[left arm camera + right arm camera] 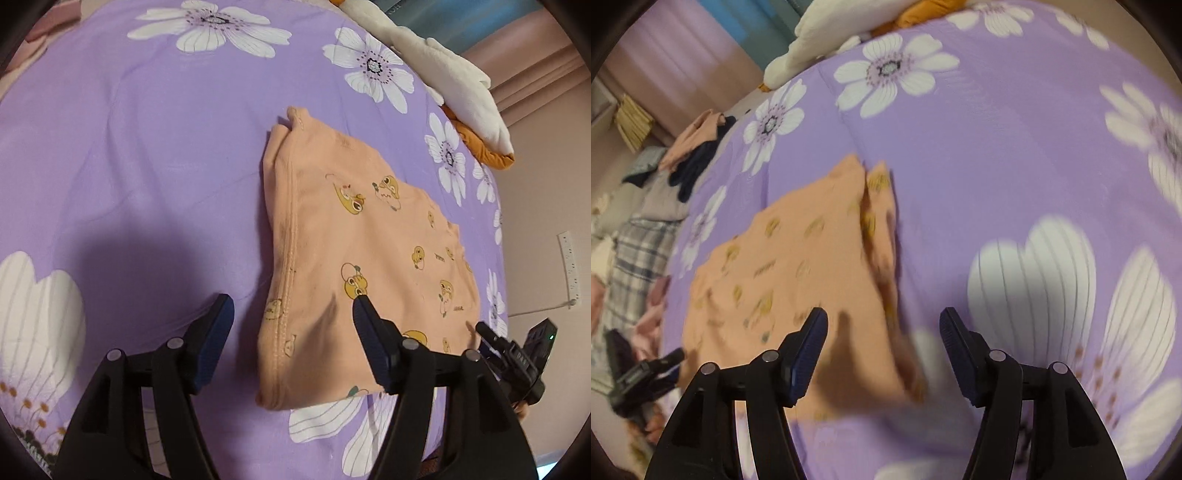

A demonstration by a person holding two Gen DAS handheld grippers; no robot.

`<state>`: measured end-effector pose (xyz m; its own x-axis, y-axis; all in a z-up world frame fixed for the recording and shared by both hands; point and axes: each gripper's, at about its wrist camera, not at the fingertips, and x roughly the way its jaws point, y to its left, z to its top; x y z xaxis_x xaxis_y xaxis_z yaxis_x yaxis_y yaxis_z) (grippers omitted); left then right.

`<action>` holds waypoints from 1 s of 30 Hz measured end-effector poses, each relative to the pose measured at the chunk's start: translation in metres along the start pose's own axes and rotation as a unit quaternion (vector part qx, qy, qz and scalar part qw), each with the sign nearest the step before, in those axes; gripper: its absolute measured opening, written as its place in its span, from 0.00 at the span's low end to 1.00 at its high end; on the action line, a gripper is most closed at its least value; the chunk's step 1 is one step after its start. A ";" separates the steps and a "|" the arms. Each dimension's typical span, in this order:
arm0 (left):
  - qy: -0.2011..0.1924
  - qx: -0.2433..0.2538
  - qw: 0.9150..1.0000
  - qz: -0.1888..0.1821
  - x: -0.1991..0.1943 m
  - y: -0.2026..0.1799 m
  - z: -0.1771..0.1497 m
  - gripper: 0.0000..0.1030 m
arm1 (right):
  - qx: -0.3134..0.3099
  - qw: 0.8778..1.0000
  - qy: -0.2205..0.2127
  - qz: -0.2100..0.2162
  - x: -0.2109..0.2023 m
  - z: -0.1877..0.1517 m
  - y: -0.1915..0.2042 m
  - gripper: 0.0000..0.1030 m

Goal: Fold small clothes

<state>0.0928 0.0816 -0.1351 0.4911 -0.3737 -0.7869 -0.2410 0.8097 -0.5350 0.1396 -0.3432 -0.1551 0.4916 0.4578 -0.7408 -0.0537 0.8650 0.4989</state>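
Both my left tongs and right tongs gape wide, holding nothing, above the near edge of the folded peach garment on the purple floral bedsheet. I'd press its layers flat and square. I see no containers; unfolded clothes lie far left.

No legible txt anywhere; tiny print words on peach garment too small/blurry to read.
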 end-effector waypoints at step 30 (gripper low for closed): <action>-0.012 0.054 0.995 -0.080 -0.009 -0.066 -0.008 0.15 | -0.037 0.998 -0.054 0.015 -0.013 0.004 0.052 0.15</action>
<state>0.0972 0.0281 -0.0951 0.5366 -0.4921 -0.6856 -0.0669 0.7851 -0.6158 0.1343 -0.3052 -0.1182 0.5798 0.4630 -0.6705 -0.1330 0.8656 0.4827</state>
